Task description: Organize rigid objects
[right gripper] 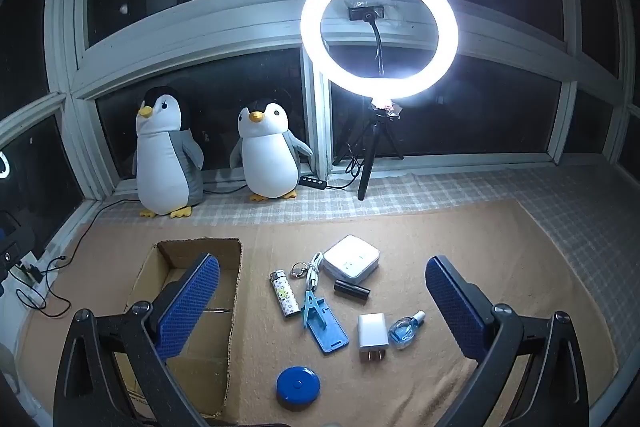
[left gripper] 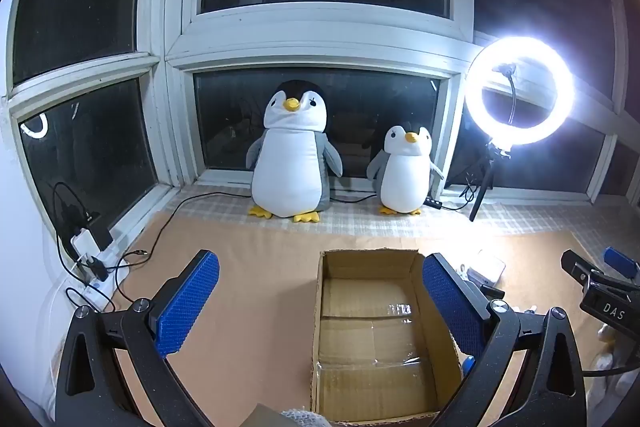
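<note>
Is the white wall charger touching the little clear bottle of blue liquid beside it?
Apart. The right wrist view shows tan mat between the white wall charger and the clear bottle.

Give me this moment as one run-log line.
left gripper: open, above box | right gripper: open, above small items | box: empty | lighter, charger, tape measure: on mat
</note>
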A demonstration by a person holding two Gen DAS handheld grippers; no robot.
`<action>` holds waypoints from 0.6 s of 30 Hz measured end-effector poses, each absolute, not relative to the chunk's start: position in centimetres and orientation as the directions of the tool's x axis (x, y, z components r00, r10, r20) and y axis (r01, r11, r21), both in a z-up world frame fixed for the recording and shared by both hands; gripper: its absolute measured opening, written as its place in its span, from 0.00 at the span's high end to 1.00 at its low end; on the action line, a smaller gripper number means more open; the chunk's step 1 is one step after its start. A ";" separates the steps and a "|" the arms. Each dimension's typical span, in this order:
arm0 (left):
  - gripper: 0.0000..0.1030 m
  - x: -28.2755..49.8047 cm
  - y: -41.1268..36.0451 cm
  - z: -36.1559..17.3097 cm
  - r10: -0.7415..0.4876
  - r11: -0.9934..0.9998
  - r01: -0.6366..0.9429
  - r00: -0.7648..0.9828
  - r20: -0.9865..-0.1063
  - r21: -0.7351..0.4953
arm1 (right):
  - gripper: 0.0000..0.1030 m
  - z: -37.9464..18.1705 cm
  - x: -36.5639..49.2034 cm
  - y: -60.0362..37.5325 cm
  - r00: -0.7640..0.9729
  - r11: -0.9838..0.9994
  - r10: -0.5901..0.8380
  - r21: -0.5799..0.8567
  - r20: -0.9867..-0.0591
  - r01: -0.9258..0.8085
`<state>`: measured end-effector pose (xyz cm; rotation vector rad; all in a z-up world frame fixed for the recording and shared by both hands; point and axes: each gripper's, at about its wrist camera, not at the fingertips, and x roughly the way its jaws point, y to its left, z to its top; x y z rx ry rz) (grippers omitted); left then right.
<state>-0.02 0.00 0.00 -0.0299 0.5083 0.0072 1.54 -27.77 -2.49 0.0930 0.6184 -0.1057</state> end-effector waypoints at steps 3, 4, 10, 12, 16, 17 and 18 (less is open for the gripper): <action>0.00 -0.1 0.0 0.0 -0.002 0.999 -0.015 0.876 -0.482 -0.031 | 0.01 -2.6 1.4 -27.7 0.812 0.990 -0.077 0.049 -0.579 0.129; 0.00 -0.1 0.0 0.0 0.000 0.999 -0.015 0.876 -0.482 -0.029 | 0.01 -2.7 1.3 -27.7 0.812 0.990 -0.077 0.050 -0.578 0.129; 0.00 -0.1 0.0 -0.6 0.000 0.999 -0.017 0.874 -0.485 -0.029 | 0.01 -2.1 1.1 -27.3 0.816 0.990 -0.080 0.047 -0.572 0.130; 0.00 0.0 0.0 -0.5 -0.001 0.999 -0.018 0.871 -0.490 -0.034 | 0.01 -2.1 1.3 -26.8 0.819 0.992 -0.083 0.033 -0.567 0.124; 0.00 0.1 0.1 -0.3 -0.002 0.999 -0.018 0.870 -0.493 -0.036 | 0.01 -1.7 0.5 -26.9 0.835 0.992 -0.088 0.030 -0.544 0.125; 0.00 0.1 0.0 -0.3 -0.001 0.999 -0.019 0.870 -0.493 -0.035 | 0.01 -1.6 0.4 -26.9 0.838 0.991 -0.093 0.027 -0.538 0.127; 0.00 -0.1 -0.1 -0.2 0.000 0.999 -0.020 0.870 -0.493 -0.036 | 0.01 -1.5 0.5 -26.9 0.839 0.991 -0.095 0.025 -0.536 0.128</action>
